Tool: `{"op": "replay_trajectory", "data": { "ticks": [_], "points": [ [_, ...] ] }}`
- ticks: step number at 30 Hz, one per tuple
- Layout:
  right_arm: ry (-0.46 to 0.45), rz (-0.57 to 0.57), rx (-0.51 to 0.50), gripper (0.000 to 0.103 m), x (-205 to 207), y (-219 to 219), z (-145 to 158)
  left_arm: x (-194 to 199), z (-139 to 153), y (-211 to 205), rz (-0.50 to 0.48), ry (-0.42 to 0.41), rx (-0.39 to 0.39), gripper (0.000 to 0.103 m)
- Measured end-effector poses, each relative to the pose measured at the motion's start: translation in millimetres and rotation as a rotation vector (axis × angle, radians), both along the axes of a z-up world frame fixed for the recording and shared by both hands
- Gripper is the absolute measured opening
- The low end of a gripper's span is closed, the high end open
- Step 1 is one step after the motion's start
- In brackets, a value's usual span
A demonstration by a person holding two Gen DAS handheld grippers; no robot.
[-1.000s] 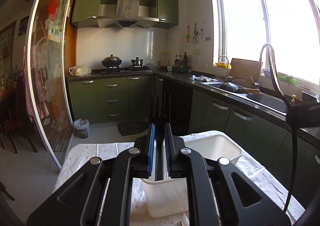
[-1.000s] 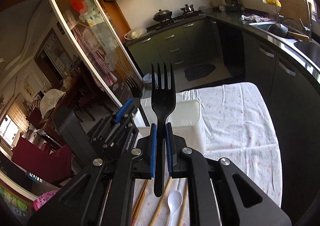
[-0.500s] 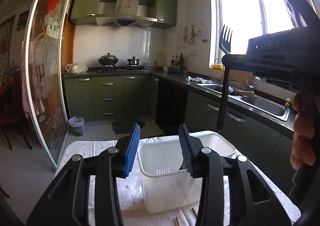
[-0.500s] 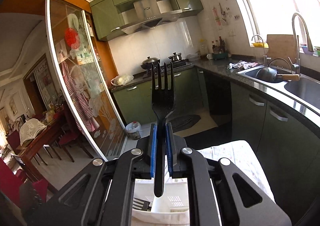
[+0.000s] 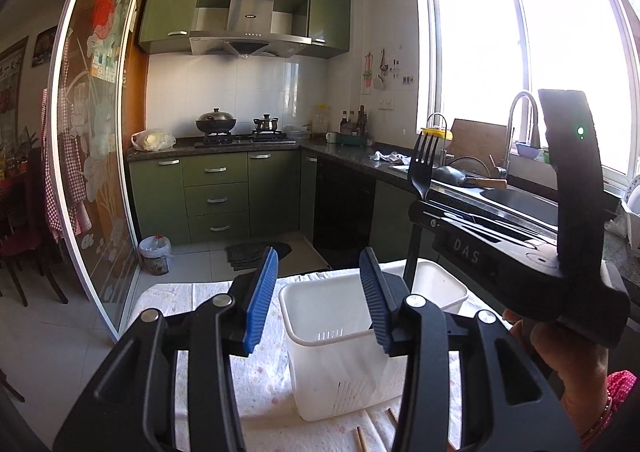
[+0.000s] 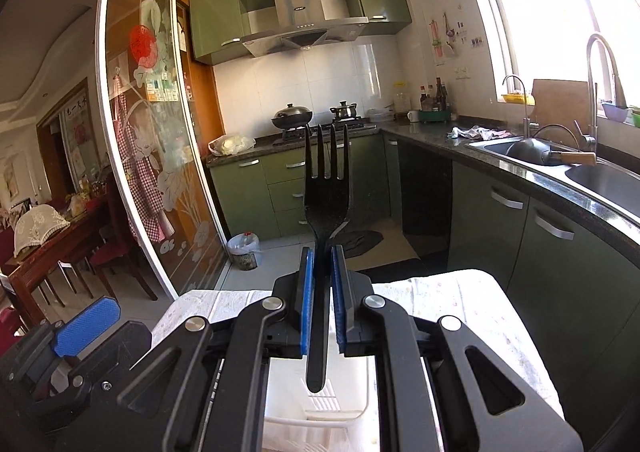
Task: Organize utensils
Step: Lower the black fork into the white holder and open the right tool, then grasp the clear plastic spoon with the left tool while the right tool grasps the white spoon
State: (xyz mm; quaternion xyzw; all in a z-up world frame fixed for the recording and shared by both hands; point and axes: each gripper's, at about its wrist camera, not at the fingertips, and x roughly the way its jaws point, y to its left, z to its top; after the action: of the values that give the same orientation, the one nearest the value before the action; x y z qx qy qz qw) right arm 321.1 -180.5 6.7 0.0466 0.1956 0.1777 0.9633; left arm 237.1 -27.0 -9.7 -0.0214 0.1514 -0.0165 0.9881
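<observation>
My right gripper (image 6: pixel 320 304) is shut on a black plastic fork (image 6: pixel 326 188), tines up, handle hanging down over a white slotted utensil basket (image 6: pixel 320 408). In the left wrist view the fork (image 5: pixel 422 168) stands upright at the right, its handle reaching down behind the basket (image 5: pixel 340 340) toward the second white bin. My left gripper (image 5: pixel 316 304) is open and empty, its blue pads either side of the basket's near part. Chopstick ends (image 5: pixel 362 438) lie on the cloth before the basket.
A second white bin (image 5: pixel 438 284) stands behind the basket on the flowered tablecloth (image 5: pixel 192 300). The left gripper's blue pad (image 6: pixel 86 326) shows at lower left in the right wrist view. A counter with sink (image 6: pixel 592 180) runs along the right.
My left gripper opened from shut. My right gripper lifted the fork from table level and brought it upright over the basket, then lowered it somewhat.
</observation>
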Motion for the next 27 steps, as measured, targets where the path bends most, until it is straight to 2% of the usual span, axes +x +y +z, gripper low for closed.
{"op": "replay_trajectory", "data": {
  "ticks": [5,10,12,16,18,20,24,27],
  "points": [
    [-0.010,0.000,0.003,0.017,-6.7,-1.1,-4.6,-1.3,-0.4,-0.8,0.001,0.001,0.003,0.042],
    [-0.019,0.011,0.020,0.029,-20.0,-9.0,-3.9,-3.3,-0.3,0.8,0.004,0.006,0.003,0.044],
    [-0.013,0.019,0.039,0.037,-28.9,-14.9,-3.2,-6.2,0.3,1.6,0.007,0.004,0.002,0.049],
    [0.013,0.034,0.073,0.042,-53.1,-31.2,-2.1,-17.2,0.9,2.8,0.007,-0.004,0.004,0.063],
    [0.034,0.038,0.075,0.049,-67.0,-40.1,-3.2,-23.9,1.8,4.9,-0.001,0.002,0.008,0.073],
    [0.066,0.057,0.077,0.055,-80.1,-48.7,-6.2,-32.7,3.0,7.2,-0.012,0.016,0.011,0.089],
    [0.145,0.085,0.021,0.064,-107.0,-58.3,-19.3,-47.5,7.1,16.8,-0.052,0.087,-0.013,0.091],
    [0.238,0.102,-0.058,0.064,-121.7,-58.0,-36.5,-48.2,1.5,25.8,-0.086,0.223,-0.039,0.091]
  ]
}}
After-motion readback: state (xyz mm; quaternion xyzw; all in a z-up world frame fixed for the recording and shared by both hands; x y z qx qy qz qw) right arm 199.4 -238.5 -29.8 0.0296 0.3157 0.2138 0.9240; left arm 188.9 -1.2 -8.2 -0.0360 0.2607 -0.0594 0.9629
